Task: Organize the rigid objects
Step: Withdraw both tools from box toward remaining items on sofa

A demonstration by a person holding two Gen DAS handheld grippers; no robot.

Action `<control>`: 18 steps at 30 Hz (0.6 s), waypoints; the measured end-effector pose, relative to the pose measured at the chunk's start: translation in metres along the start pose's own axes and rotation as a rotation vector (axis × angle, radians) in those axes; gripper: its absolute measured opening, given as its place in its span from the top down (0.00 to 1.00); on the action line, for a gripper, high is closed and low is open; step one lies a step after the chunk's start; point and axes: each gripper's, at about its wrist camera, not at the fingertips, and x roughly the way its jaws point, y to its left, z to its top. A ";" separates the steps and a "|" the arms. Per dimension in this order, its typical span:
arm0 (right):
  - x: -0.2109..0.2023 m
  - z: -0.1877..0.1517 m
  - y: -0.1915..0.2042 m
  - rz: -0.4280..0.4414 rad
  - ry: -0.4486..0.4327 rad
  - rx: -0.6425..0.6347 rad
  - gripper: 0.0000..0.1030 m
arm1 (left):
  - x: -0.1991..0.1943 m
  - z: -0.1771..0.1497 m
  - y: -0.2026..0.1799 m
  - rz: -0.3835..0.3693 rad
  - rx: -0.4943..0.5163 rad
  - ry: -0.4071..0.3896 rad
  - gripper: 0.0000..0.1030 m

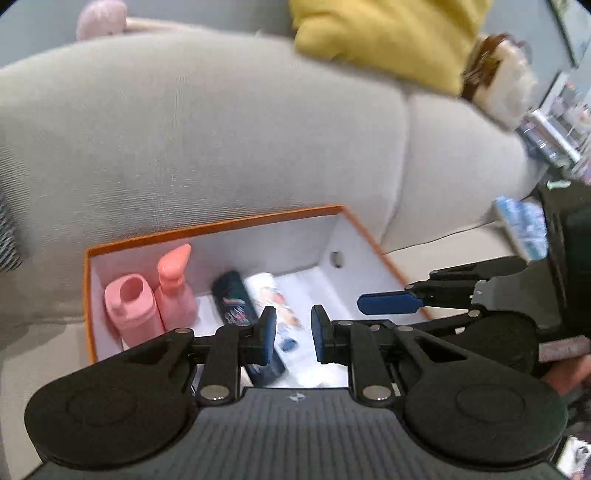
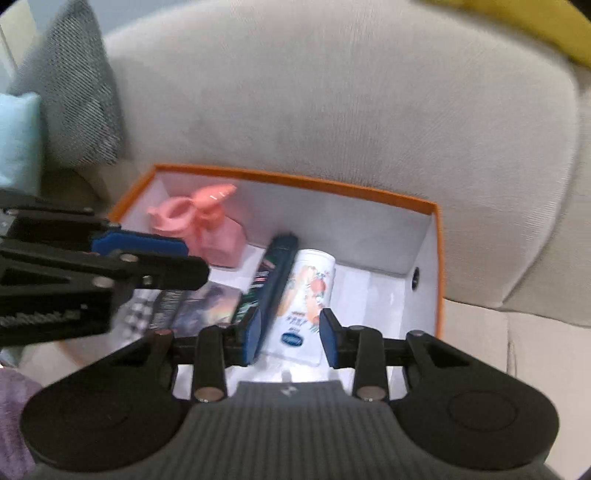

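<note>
**Both grippers empty above the orange box**

Above the open box on the sofa seat we hold both grippers, pointing steeply down. Our left gripper (image 1: pixel 293 334) has its blue pads drawn close with only a narrow gap between them and nothing in it; it is clenched on air. Our right gripper (image 2: pixel 290 338) stands a little wider, released, with nothing pressed between its pads; the cans seen between its fingers lie well below, on the box floor.

Beneath us sits the orange-rimmed box (image 2: pixel 295 179) with its white inside; at its far left corner stand a pink bottle (image 1: pixel 133 308) and, touching it, a pink spray bottle (image 1: pixel 175 286), both upright; near the middle lie a dark can (image 2: pixel 275 273) and a white can (image 2: pixel 308 299) with fruit printed on it, side by side and touching, both on their sides; left of the dark can, in the right wrist view, a flat dark packet (image 2: pixel 210 304) lies on the floor of the box, partly hidden by the left gripper; the right part of the box floor is bare.

Behind the box rises the grey sofa back (image 1: pixel 221 140); on top of it rest a yellow cushion (image 1: pixel 388 33) and a blurred brown-and-white soft toy (image 1: pixel 498 77); a grey striped cushion (image 2: pixel 74 88) leans at the left.
</note>
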 end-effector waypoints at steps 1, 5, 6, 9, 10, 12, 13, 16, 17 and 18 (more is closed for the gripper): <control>-0.014 -0.009 0.003 0.003 -0.025 0.011 0.60 | -0.013 -0.009 -0.005 -0.003 -0.005 -0.022 0.78; -0.045 -0.047 0.011 0.017 -0.088 0.059 0.58 | -0.039 -0.048 -0.020 -0.049 -0.046 -0.061 0.78; -0.051 -0.058 0.012 0.017 -0.097 0.075 0.57 | -0.044 -0.058 -0.024 -0.055 -0.055 -0.064 0.78; -0.071 -0.093 0.014 -0.010 -0.115 0.123 0.55 | -0.051 -0.088 -0.035 -0.070 -0.063 -0.072 0.78; -0.076 -0.105 0.014 -0.018 -0.113 0.140 0.52 | -0.056 -0.097 -0.039 -0.076 -0.059 -0.065 0.78; -0.083 -0.131 0.016 -0.035 -0.101 0.174 0.50 | -0.056 -0.116 -0.047 -0.078 -0.046 -0.039 0.78; -0.084 -0.144 0.017 -0.040 -0.090 0.179 0.49 | -0.053 -0.124 -0.051 -0.081 -0.043 -0.020 0.78; -0.076 -0.181 0.018 -0.072 -0.033 0.166 0.45 | -0.038 -0.152 -0.057 -0.100 -0.082 0.051 0.78; -0.073 -0.192 0.018 -0.087 -0.012 0.162 0.44 | -0.032 -0.160 -0.059 -0.108 -0.091 0.084 0.78; -0.070 -0.202 0.019 -0.106 0.005 0.160 0.44 | -0.027 -0.166 -0.062 -0.114 -0.091 0.104 0.78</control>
